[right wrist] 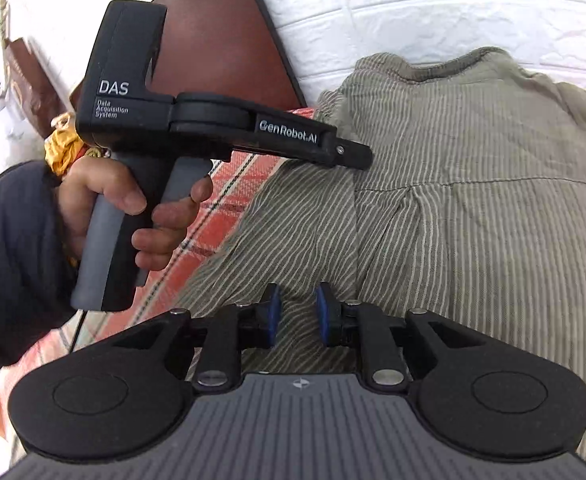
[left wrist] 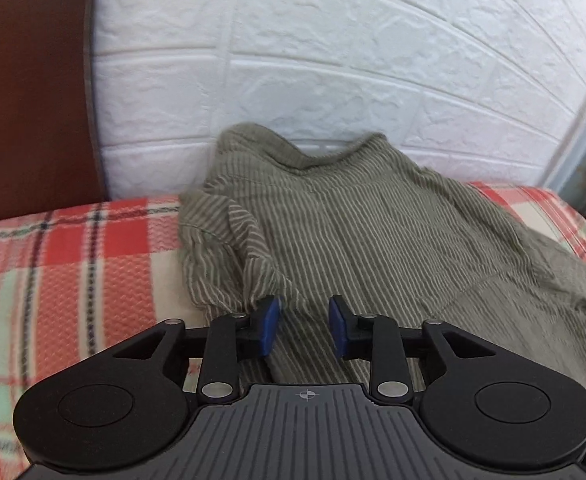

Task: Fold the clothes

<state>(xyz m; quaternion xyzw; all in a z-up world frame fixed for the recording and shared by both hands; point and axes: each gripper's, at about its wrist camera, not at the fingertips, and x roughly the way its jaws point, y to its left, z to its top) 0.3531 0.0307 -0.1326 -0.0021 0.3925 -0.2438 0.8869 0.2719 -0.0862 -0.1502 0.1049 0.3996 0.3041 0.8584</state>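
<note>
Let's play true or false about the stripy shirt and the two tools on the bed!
1. The shirt is bright blue. False: it is grey-green with thin pale stripes.
2. The shirt lies on a red checked blanket. True.
3. The left tool is shut tight. False: its blue pads stand apart.
4. A hand holds a black tool. True.
5. The right tool is squeezing a toy. False: its pads are apart, above the shirt.
</note>
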